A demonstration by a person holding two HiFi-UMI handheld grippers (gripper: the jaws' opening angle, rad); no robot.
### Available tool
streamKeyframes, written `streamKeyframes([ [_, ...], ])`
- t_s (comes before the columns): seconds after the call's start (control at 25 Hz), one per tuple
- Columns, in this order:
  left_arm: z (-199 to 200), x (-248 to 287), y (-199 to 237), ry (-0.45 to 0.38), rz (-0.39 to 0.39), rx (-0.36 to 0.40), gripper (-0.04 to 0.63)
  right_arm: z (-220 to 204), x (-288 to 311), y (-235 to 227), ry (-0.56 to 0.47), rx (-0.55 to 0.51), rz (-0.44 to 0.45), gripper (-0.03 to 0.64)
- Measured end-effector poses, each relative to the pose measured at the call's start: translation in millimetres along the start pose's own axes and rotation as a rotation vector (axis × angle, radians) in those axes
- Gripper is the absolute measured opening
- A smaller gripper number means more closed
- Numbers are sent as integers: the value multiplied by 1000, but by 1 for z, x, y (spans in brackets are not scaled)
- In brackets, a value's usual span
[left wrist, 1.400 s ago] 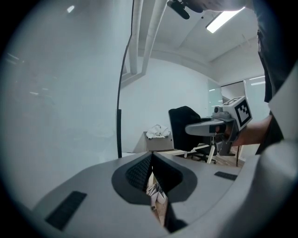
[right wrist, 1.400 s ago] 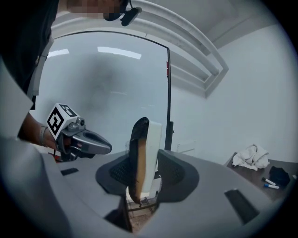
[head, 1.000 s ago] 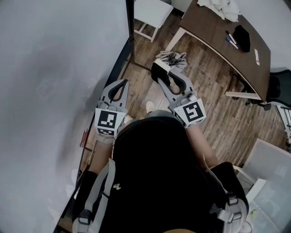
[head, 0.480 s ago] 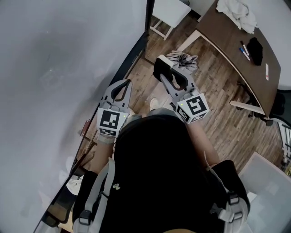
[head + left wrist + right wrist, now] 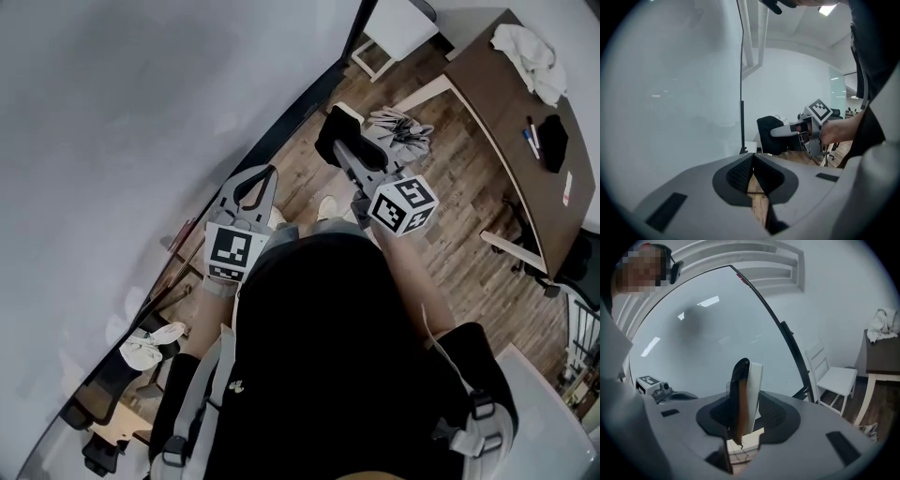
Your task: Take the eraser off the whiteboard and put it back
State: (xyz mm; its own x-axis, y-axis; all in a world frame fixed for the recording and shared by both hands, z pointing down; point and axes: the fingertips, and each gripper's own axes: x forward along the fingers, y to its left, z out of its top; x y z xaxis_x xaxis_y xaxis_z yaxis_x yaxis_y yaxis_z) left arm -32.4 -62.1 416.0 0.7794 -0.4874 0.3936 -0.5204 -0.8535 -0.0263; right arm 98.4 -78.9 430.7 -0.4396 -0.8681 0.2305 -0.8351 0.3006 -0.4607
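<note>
The eraser (image 5: pixel 330 131), black felt on a white back, is clamped edge-up in my right gripper (image 5: pixel 349 155), just off the whiteboard's (image 5: pixel 141 112) dark right frame and apart from the board. The right gripper view shows the eraser (image 5: pixel 746 394) upright between the jaws, with the whiteboard (image 5: pixel 717 343) behind it. My left gripper (image 5: pixel 267 174) hovers close to the board's lower edge, jaws together and empty. In the left gripper view its tips (image 5: pixel 752 159) meet, with the eraser (image 5: pixel 769 135) and the right gripper (image 5: pixel 797 129) ahead to the right.
A brown table (image 5: pixel 487 103) at the right carries a white cloth (image 5: pixel 530 47), markers (image 5: pixel 532 136) and a black object (image 5: pixel 555 141). A white chair (image 5: pixel 398 28) stands by the board's end. Grey shoes (image 5: pixel 398 127) lie on the wooden floor. A white rag (image 5: pixel 150 345) sits on the board's ledge.
The right gripper has rolled and sunk a little, still holding the eraser. Both grippers have shifted along the board. The head view has swung, so the board now fills more of it.
</note>
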Motion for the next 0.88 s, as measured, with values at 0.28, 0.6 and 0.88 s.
streamKeyframes([
  [0.28, -22, -26, 15, 36, 95, -43, 8, -33, 37, 4, 73, 142, 71, 143],
  [0.6, -52, -52, 17, 91, 171, -94, 8, -83, 75, 3, 178, 257, 99, 144],
  [0.88, -66, -68, 24, 119, 239, -130, 9, -119, 103, -3, 232, 387, 96, 144],
])
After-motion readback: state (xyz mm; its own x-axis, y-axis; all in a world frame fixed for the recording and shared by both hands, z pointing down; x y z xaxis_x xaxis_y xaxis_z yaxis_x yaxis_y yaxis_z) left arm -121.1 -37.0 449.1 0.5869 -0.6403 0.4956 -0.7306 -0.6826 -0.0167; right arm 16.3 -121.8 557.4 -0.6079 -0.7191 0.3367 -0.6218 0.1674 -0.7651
